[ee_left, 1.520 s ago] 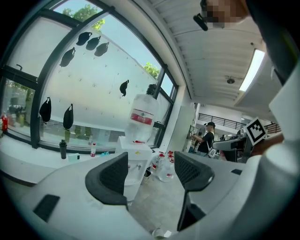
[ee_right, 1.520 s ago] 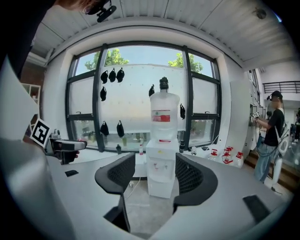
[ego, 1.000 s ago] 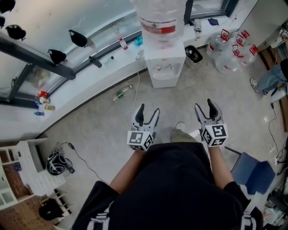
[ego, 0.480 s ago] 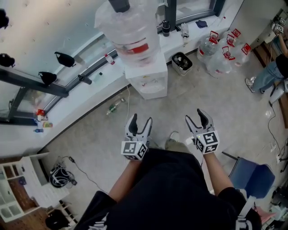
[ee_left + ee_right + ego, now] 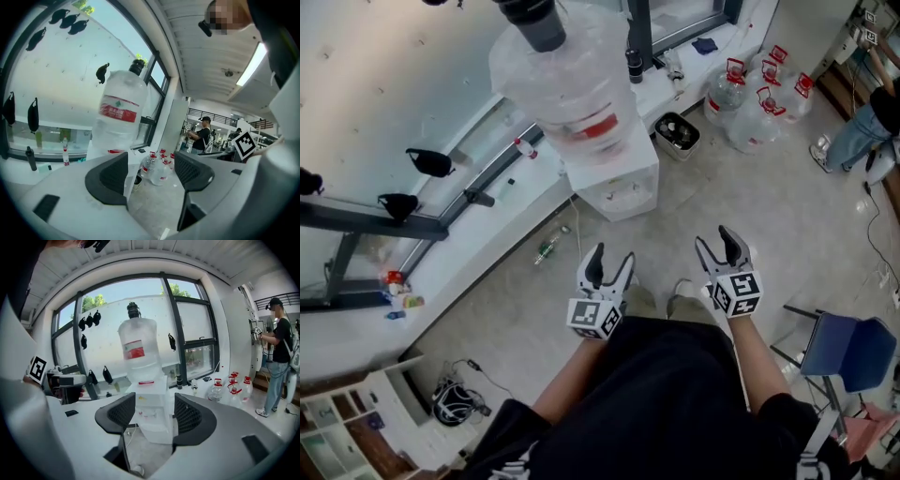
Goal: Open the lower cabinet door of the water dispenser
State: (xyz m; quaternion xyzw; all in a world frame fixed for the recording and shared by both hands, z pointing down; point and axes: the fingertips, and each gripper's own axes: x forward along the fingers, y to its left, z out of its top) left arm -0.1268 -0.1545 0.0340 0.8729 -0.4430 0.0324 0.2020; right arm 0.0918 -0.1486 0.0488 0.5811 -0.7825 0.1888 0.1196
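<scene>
The white water dispenser (image 5: 619, 187) stands against the window ledge with a large clear bottle (image 5: 572, 84) on top. In the right gripper view the dispenser (image 5: 151, 401) is straight ahead between the jaws, and its lower front panel (image 5: 157, 432) looks shut. My left gripper (image 5: 611, 258) and right gripper (image 5: 717, 242) are both open and empty, held in front of the body, short of the dispenser. In the left gripper view the bottle (image 5: 119, 117) rises above the left jaw, which hides most of the cabinet. Neither the left gripper (image 5: 150, 176) nor the right gripper (image 5: 154, 412) touches anything.
Several water jugs with red caps (image 5: 750, 98) stand right of the dispenser beside a black bin (image 5: 679, 131). A green bottle (image 5: 548, 248) lies on the floor at the left. A blue chair (image 5: 853, 342) is at the right. A person (image 5: 279, 357) stands farther right.
The dispenser and bottle have grown larger and shifted left and down in the head view as the person came nearer. Both grippers stay open and empty in front of the body.
</scene>
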